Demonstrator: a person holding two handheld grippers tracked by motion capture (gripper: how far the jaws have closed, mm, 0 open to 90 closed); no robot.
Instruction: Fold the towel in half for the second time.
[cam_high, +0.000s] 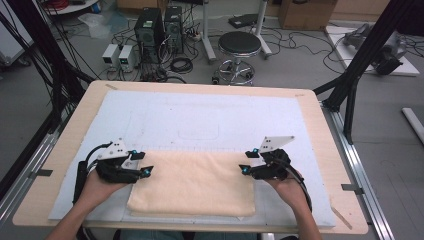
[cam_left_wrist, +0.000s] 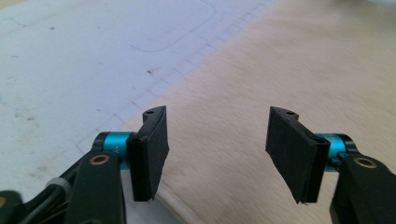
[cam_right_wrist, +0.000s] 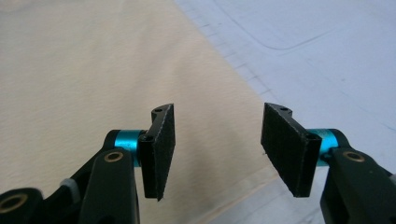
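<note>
At the left of the high view, the left gripper (cam_high: 142, 164) sits at the left far corner of a cream towel (cam_high: 195, 182), its jaws parted with nothing between them. The towel lies folded flat on the pale blue mat (cam_high: 200, 120) near the front edge of the tabletop (cam_high: 320, 125). At the towel's right far corner the right gripper (cam_high: 248, 162) mirrors it, jaws likewise apart and empty.

Judging from this, 1 fold looks finished and the cloth let go; the next move probably calls for both grippers to find new edges or corners, close on the fabric and carry it over evenly so the layers stay aligned.

The high view gives the whole towel outline and both hands at once. The left gripper view adds the towel's far edge (cam_left_wrist: 289, 70) running diagonally against the mat's printed ruler marks (cam_left_wrist: 154, 88), seen between its jaws (cam_left_wrist: 217, 154). The right gripper view shows the cloth's right-hand corner (cam_right_wrist: 93, 74) under its jaws (cam_right_wrist: 217, 149), and a thin folded layer line near the bottom.
</note>
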